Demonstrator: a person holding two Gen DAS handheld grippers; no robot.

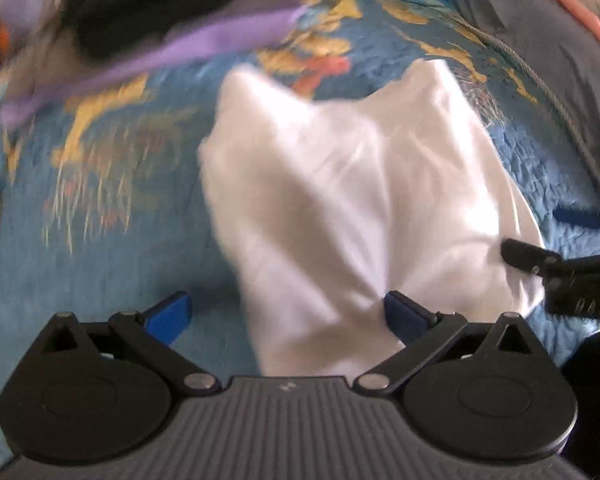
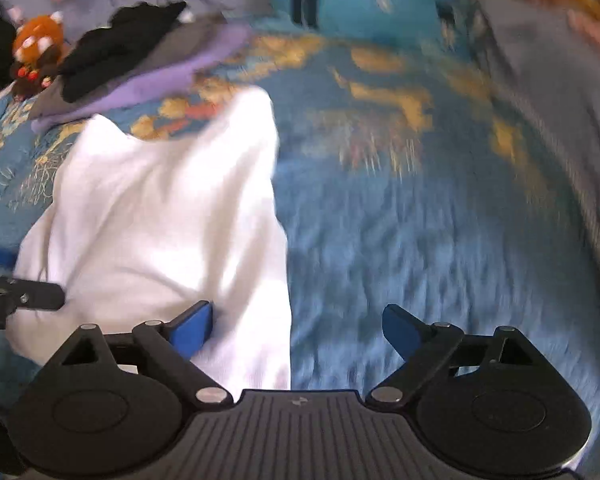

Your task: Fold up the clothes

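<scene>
**Ana:** Left gripper [image 1: 288, 316] first: its jaws stand apart, and the near end of the white garment [image 1: 340, 200] runs between the blue pads, though neither pad seems to press on it. I'd call that hovering over the cloth and not a hold.

**Ben:** Agreed. And the garment itself?

**Ana:** It lies on the bed, on the blue patterned bedspread [image 1: 100, 220], narrowed into a long strip with two peaks at its far end. Wrinkled, not flat. Off to the far left sits a pile [image 1: 148, 28] of dark, grey and purple clothes, which looks already folded and stacked, though blur keeps me from being sure.

**Ben:** Moving right, the right gripper [image 2: 298, 326] is also spread wide. Its left pad touches or overlaps the garment's right edge; its right pad is over bare bedspread. Nothing is pinched.

**Ana:** So where does that put the job?

**Ben:** My reading: several pieces are done, judging by the pile, and the white garment is partway through. The sides appear brought in lengthwise, but it still needs smoothing and a fold across its length before it can join the stack. More cloth, grey, lies along the far right edge; whether that awaits folding I cannot tell.
</scene>
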